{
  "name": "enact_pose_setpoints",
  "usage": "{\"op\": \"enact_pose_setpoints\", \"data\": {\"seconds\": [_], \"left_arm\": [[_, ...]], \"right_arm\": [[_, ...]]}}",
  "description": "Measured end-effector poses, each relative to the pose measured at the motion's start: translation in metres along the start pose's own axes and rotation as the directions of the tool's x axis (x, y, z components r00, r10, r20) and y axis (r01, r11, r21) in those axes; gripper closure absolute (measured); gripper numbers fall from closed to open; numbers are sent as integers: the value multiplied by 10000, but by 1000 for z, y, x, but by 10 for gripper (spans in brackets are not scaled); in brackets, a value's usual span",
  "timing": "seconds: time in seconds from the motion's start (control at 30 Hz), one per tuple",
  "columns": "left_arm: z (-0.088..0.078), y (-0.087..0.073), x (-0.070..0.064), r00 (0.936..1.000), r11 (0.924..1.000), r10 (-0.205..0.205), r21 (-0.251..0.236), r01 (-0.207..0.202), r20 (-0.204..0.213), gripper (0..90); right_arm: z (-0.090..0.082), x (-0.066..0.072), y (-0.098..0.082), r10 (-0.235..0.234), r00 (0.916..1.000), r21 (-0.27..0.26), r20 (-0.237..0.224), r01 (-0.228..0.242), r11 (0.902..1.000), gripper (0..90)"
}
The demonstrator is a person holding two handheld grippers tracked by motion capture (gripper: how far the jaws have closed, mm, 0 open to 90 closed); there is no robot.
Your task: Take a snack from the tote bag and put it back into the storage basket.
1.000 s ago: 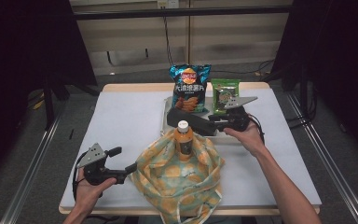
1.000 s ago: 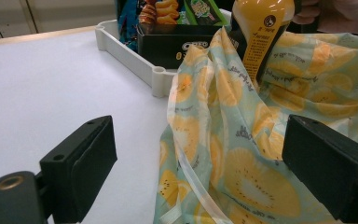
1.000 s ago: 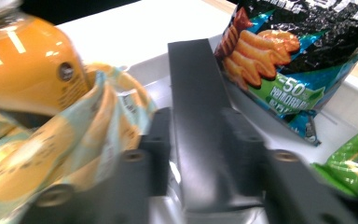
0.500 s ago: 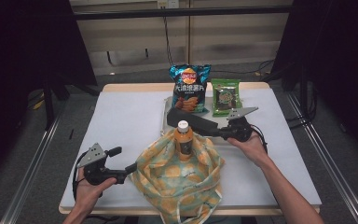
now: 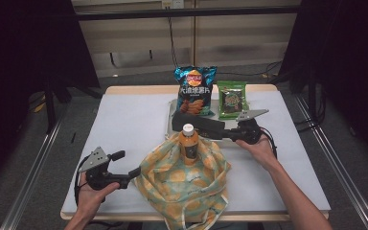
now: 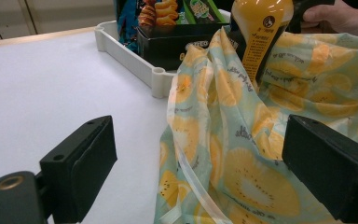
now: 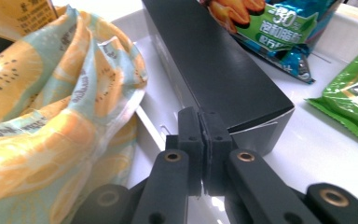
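A: High view first. White table (image 5: 124,124). A fruit-print cloth bag (image 5: 187,182) lies at the near middle, and an orange bottle with a white cap (image 5: 189,143) stands upright in its open mouth. Behind the bottle, a white tray (image 5: 168,122); a blue chip bag (image 5: 195,91) stands at the tray's far side, with a green snack packet (image 5: 231,99) just to its right.

B: And the grippers?

A: The left gripper (image 5: 124,165) sits at the near left, in the person's left hand (image 5: 90,194), with its jaws set wide; one jaw tip is at the bag's left edge. The right gripper (image 5: 227,132) reaches in from the right, and a long black box (image 5: 199,124) lies crosswise behind the bottle, at the jaw end.

B: Left gripper view?

A: The two black jaws stand far apart, with nothing clamped. The bag's cloth (image 6: 223,140) lies between them, nearer the right jaw. Farther off are the bottle (image 6: 260,28), the tray's corner (image 6: 156,77) and the black box (image 6: 177,42) in the tray. A hand (image 6: 340,16) shows at the top right.

B: Right gripper view?

A: The jaws are pressed together, and the black box's (image 7: 214,70) near corner sits right at their tips. Whether they pinch the box edge cannot be told. The bag (image 7: 51,116) bunches up to the left, and the chip bag (image 7: 279,28) and green packet (image 7: 354,102) lie beyond on the right.
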State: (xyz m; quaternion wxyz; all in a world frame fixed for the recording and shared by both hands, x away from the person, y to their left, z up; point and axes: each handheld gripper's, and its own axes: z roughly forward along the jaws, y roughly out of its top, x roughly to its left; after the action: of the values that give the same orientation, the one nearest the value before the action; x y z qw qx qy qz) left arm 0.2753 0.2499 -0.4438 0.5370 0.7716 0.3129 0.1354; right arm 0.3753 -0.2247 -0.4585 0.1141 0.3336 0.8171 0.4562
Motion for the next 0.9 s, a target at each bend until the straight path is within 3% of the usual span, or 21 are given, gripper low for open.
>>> {"op": "enact_pose_setpoints", "data": {"seconds": [0.43,0.9], "left_arm": [[0,0,1,10000,10000,9,3,-9,-13,96],[1,0,1,10000,10000,21,36,-21,-14,96]], "right_arm": [[-5,-10,-4,325,9976,-134,612,-318,9994,897],[-3,-12,-4,360,9929,-242,1131,-334,9991,900]]}}
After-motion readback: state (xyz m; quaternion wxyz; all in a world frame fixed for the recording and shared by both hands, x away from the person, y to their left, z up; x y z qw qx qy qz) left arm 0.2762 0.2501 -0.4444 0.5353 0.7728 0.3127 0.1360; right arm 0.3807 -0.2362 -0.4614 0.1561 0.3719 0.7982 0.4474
